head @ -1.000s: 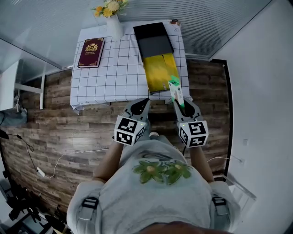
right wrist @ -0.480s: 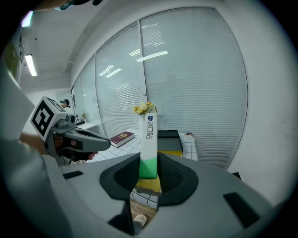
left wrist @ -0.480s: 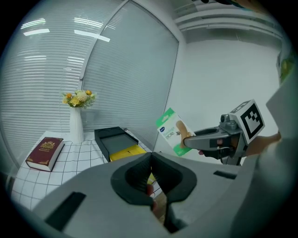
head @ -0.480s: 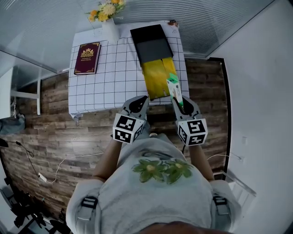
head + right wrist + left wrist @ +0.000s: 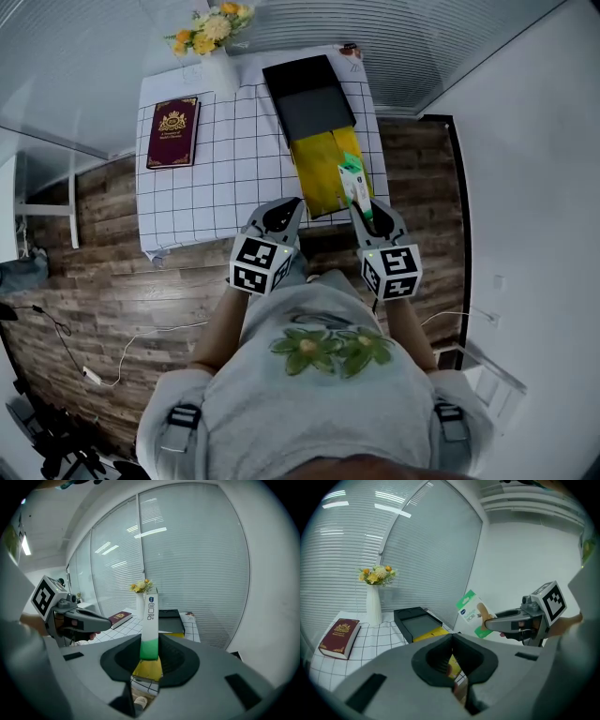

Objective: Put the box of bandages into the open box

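Grid-cloth table (image 5: 216, 159) lies at my 12 o'clock, with the open box (image 5: 319, 164) toward 1 o'clock showing its yellow inside. A dark red book (image 5: 172, 132) is at 11 o'clock and a vase of flowers (image 5: 208, 37) stands beyond it. My right gripper (image 5: 368, 212) pinches the box of bandages (image 5: 354, 181) by its green lower end, upright and not yet in the open box; from the head view it overlaps the yellow part's near right corner. My left gripper (image 5: 281, 210) hangs at 9 o'clock of the right one, fingers pressed together on nothing.
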Demonstrator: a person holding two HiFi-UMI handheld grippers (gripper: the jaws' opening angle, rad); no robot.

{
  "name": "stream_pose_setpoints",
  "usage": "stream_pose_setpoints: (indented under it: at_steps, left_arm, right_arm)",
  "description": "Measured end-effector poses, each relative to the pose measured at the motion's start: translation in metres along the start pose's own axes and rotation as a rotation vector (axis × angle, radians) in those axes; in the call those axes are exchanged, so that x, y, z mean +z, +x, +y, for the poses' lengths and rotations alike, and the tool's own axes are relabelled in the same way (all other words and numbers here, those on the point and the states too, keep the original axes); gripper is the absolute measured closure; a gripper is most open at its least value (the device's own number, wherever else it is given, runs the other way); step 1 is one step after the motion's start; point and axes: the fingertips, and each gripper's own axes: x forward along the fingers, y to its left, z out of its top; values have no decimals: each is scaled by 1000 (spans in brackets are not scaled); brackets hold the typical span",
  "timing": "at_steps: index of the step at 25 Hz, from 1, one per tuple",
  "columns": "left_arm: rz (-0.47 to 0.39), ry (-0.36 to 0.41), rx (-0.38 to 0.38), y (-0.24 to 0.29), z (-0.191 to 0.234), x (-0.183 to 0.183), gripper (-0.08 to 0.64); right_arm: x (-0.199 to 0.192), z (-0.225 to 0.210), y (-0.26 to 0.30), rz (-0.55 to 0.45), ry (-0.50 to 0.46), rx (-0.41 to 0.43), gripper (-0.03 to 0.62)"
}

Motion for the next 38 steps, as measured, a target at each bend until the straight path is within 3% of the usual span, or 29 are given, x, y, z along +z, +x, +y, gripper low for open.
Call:
stream_pose_setpoints:
  at_steps: [4, 15, 20, 28, 38]
  left_arm:
    - [23, 32, -20, 5, 12, -2, 552]
    - [47, 33, -51, 26, 32, 0, 553]
    - [36, 25, -21, 30, 40, 14, 553]
    - [30, 10, 37, 33, 53, 27, 552]
    - [39, -19, 58, 49, 50, 31, 553]
  right_arm:
    - [4, 6, 15, 6, 8, -12, 505]
    - [9, 3, 43, 20, 4, -17, 505]
    - [10, -1, 53, 48, -71, 0, 505]
    - [16, -10, 71, 68, -84, 52, 505]
    - [18, -19, 85, 92, -108, 111, 505]
